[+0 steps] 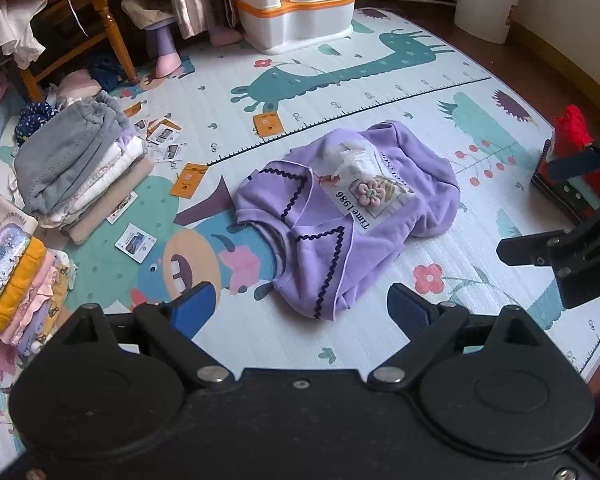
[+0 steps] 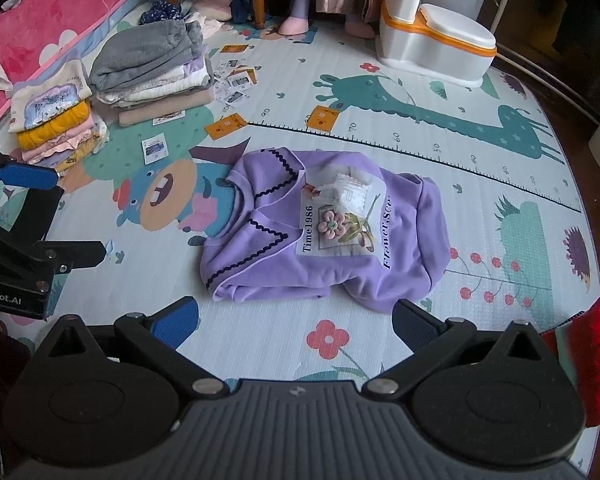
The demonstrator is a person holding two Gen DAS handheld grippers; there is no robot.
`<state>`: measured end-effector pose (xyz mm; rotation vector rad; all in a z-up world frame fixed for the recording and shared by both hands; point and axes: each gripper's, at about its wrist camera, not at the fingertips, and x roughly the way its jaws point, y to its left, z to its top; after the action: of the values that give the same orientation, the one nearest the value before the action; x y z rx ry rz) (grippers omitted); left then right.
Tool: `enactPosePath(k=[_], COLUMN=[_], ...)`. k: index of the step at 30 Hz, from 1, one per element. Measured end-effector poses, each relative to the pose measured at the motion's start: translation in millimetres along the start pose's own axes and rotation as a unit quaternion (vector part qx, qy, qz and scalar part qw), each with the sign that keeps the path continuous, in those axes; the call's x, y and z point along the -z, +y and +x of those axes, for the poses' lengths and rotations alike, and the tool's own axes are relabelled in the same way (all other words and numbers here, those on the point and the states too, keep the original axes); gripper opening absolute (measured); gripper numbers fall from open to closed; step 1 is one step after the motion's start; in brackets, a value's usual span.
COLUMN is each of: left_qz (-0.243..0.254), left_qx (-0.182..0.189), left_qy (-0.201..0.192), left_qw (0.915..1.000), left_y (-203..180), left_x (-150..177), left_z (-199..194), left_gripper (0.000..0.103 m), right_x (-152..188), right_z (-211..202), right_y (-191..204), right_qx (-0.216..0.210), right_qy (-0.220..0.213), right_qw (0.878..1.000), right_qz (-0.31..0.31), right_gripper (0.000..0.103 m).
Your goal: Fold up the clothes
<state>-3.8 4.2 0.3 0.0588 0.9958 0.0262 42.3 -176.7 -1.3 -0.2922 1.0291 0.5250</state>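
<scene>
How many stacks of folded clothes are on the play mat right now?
2. A grey-topped stack near the scattered cards, and a stack with a yellow layer beside it, nearer the pink mattress. Others may be hidden.

Purple sweatshirt [image 2: 324,236] — folded, on mat [image 2: 380,152]

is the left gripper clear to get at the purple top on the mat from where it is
Probably yes. The left gripper is open and empty, and only bare play mat lies between its jaws and the purple top. The right gripper, also open, hangs off to the side.

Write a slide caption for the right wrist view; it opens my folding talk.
Open right gripper above a folded purple collared sweatshirt on a cartoon-print play mat, two folded-clothes stacks behind.
</scene>
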Motion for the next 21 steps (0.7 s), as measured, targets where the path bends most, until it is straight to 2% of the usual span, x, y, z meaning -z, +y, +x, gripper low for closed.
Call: enactPosePath(k=[21], left_qz=[-0.002], left_qx=[0.003], left_qy=[-0.005], left_qw=[1.0], left_y=[-1.6], left_x=[0.7], left_z=[-2.0], left_gripper=[0.094], right_x=[-3.9], right_z=[-0.2], right_y=[-1.7], right_qx=[0.001], right_qy=[0.004], right_qw=[1.0], right_qz=[-0.004], right_gripper=[0.103])
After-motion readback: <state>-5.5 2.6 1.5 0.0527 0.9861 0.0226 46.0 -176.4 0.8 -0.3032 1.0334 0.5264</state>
